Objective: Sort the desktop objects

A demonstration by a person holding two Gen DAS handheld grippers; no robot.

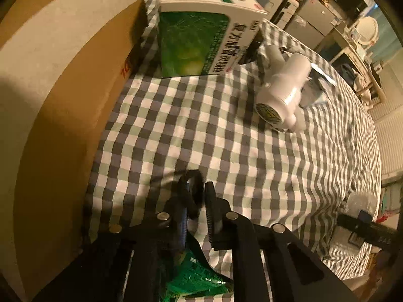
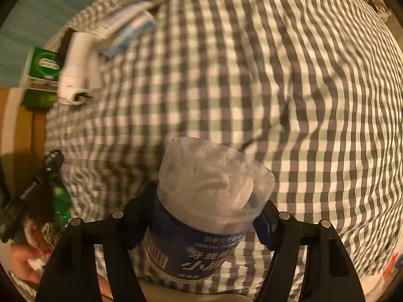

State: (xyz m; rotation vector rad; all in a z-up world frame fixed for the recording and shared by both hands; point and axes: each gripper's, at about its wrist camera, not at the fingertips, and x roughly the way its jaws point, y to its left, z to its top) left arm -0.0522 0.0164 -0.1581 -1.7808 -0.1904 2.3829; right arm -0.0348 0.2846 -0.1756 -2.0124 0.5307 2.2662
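Note:
My left gripper [image 1: 197, 196] is shut on a green foil packet [image 1: 199, 276] that hangs between its fingers above the checked cloth. A green and white medicine box [image 1: 201, 32] stands ahead, with a white bottle [image 1: 282, 90] lying to its right. My right gripper [image 2: 206, 214] is shut on a clear tub with a blue label [image 2: 209, 206], full of white dental floss picks. In the right wrist view the medicine box [image 2: 41, 75] and white bottle [image 2: 75, 68] lie at the far left, and the left gripper [image 2: 50, 166] with the green packet [image 2: 60, 201] shows at the lower left.
A brown cardboard box [image 1: 83, 95] borders the cloth on the left. A blue and white pack [image 2: 126, 27] lies beyond the white bottle. The checked tablecloth [image 2: 277, 75] covers the table. Shelves and a chair stand in the room behind [image 1: 352, 32].

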